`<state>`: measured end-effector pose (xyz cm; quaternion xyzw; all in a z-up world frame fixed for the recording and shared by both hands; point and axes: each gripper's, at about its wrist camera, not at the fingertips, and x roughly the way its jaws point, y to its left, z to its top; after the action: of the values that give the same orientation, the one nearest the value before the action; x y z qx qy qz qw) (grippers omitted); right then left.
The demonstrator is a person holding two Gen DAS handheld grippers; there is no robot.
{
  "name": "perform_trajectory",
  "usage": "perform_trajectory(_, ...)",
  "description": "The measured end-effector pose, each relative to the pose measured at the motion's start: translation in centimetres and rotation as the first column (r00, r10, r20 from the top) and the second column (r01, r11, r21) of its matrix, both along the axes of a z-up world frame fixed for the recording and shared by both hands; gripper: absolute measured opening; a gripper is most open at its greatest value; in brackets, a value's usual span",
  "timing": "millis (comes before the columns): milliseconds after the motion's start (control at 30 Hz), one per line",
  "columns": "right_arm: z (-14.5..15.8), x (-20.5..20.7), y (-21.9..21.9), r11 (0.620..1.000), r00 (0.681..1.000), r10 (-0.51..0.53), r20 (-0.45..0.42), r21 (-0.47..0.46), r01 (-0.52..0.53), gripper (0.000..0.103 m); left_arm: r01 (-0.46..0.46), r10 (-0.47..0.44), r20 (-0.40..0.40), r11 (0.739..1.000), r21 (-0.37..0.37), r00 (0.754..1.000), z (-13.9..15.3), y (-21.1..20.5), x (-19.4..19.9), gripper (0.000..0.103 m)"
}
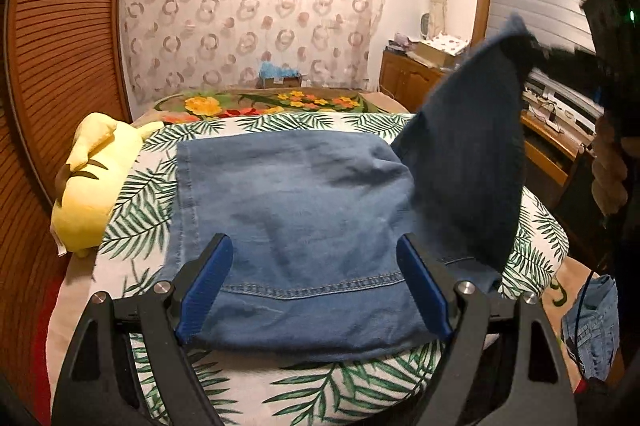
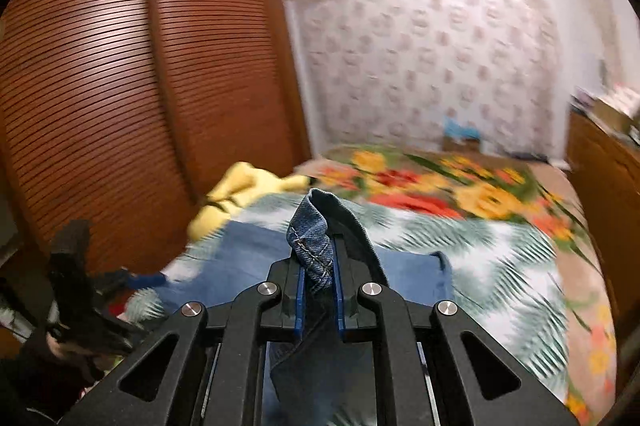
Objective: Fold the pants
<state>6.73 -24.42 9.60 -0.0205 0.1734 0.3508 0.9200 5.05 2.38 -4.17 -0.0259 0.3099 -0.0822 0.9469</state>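
Observation:
Blue denim pants (image 1: 296, 210) lie flat on a palm-leaf bedsheet (image 1: 136, 194). My left gripper (image 1: 316, 266) hovers open over their near hem, blue pads wide apart and nothing between them. At the right of that view a darker flap of the pants (image 1: 468, 162) is lifted high, with the blurred right gripper (image 1: 524, 46) pinching its top corner. In the right wrist view my right gripper (image 2: 319, 266) is shut on a stitched denim edge (image 2: 312, 238), which sticks up between the blue pads. The rest of the pants (image 2: 256, 250) lies blurred below.
A yellow plush toy (image 1: 90, 186) lies at the bed's left side beside a slatted wooden wardrobe (image 1: 60, 66). A floral blanket (image 1: 272, 104) covers the far end of the bed. Wooden cabinets (image 1: 408, 74) and a desk stand on the right. More denim (image 1: 592, 322) hangs at the lower right.

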Motion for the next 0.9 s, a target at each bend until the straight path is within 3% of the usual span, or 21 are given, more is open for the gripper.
perform_trajectory(233, -0.4, 0.7, 5.7, 0.989, 0.989, 0.144, -0.014, -0.039, -0.145, 0.011, -0.017, 0.017, -0.002, 1.0, -0.009, 1.0, -0.3, 1.2, -0.5, 0.085)
perform_trajectory(333, -1.4, 3.4, 6.6, 0.98, 0.983, 0.175, -0.056, -0.085, -0.179, 0.011, -0.028, 0.028, -0.003, 0.999, -0.017, 1.0, -0.6, 1.8, -0.6, 0.085)
perform_trajectory(433, -2.4, 5.3, 7.1, 0.982, 0.986, 0.147, -0.083, -0.111, -0.156, 0.014, -0.036, 0.035, -0.007, 0.999, -0.016, 0.999, -0.8, 2.1, -0.6, 0.085)
perform_trajectory(500, -2.6, 6.4, 7.8, 0.98, 0.982, 0.15, -0.115, -0.113, -0.163, 0.027, -0.039, 0.039, -0.009, 0.999, -0.02, 0.999, -0.9, 2.3, -0.7, 0.085)
perform_trajectory(533, -2.5, 6.8, 7.8, 0.977, 0.978, 0.159, -0.134, -0.12, -0.175, 0.029, -0.041, 0.04, -0.01, 0.999, -0.02, 0.999, -0.9, 2.4, -0.7, 0.085)
perform_trajectory(800, -2.8, 7.0, 7.3, 0.98, 0.993, 0.039, -0.109, -0.191, -0.059, 0.037, -0.045, 0.045, -0.003, 0.999, -0.016, 0.999, -0.6, 2.8, -0.4, 0.085)
perform_trajectory(900, -3.8, 6.5, 7.3, 0.978, 0.99, 0.003, -0.138, -0.206, -0.031, 0.039, -0.023, 0.022, -0.015, 1.0, -0.012, 1.0, -1.1, 2.6, 0.2, 0.085)
